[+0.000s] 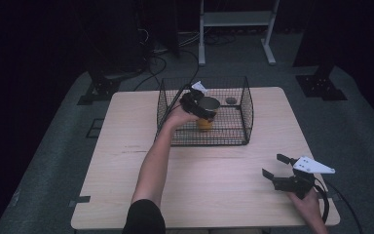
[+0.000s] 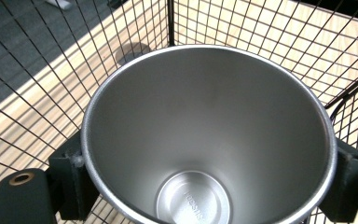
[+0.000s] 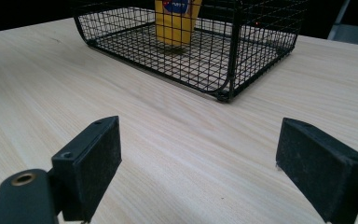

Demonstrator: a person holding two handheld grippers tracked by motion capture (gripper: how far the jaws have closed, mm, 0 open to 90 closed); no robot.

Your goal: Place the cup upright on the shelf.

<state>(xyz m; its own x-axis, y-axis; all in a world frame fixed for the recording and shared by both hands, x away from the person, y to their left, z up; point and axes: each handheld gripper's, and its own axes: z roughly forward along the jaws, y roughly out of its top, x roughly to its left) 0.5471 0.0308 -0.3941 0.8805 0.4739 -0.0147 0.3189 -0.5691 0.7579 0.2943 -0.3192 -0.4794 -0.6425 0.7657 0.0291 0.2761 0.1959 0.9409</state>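
Holding a shiny cup (image 2: 209,135) tight between its jaws, the left tool (image 1: 197,105) is up over the black wire basket (image 1: 246,114) on the table (image 1: 214,185), while the right tool (image 1: 278,170) sits near the table's edge with jaws wide apart.

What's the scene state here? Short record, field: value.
surface: light wood table
container: black wire basket, on the table's far half
left gripper: shut on steel cup, held inside the basket
steel cup: yellow outside, upright, empty
right gripper: open, holds nothing, over the table's near right corner
small dark disc: on the basket floor, far side
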